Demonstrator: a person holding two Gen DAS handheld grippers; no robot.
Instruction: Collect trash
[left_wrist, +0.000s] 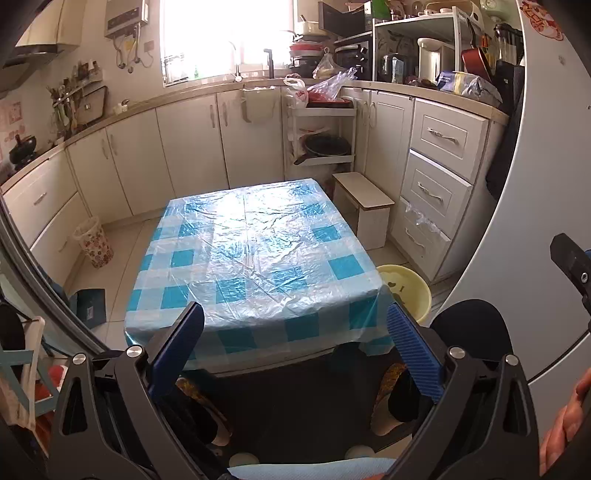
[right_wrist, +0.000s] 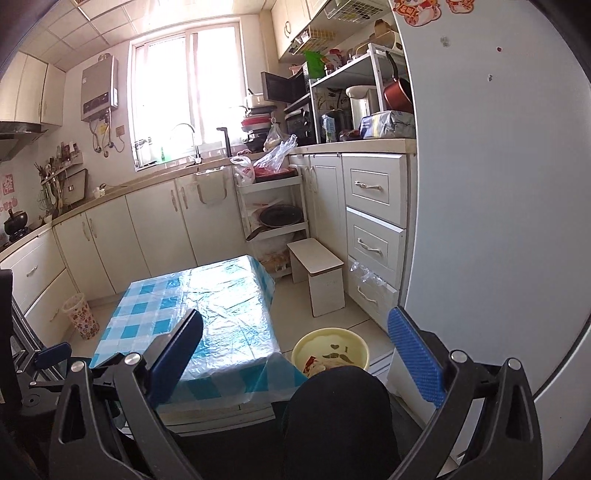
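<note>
A low table (left_wrist: 255, 254) with a blue checked cloth under clear plastic stands in the middle of the kitchen floor; it also shows in the right wrist view (right_wrist: 192, 314). A yellow bin (right_wrist: 330, 350) sits on the floor at its right near corner with red and white scraps inside; its rim shows in the left wrist view (left_wrist: 410, 284). My left gripper (left_wrist: 295, 325) is open and empty, held above the table's near edge. My right gripper (right_wrist: 295, 332) is open and empty, above my knee and near the bin.
A white step stool (right_wrist: 317, 273) stands right of the table by the drawers. A patterned wastebasket (left_wrist: 94, 242) is on the floor at the left. A white fridge (right_wrist: 498, 184) fills the right side. A shelf cart (right_wrist: 273, 206) with pans stands behind the table.
</note>
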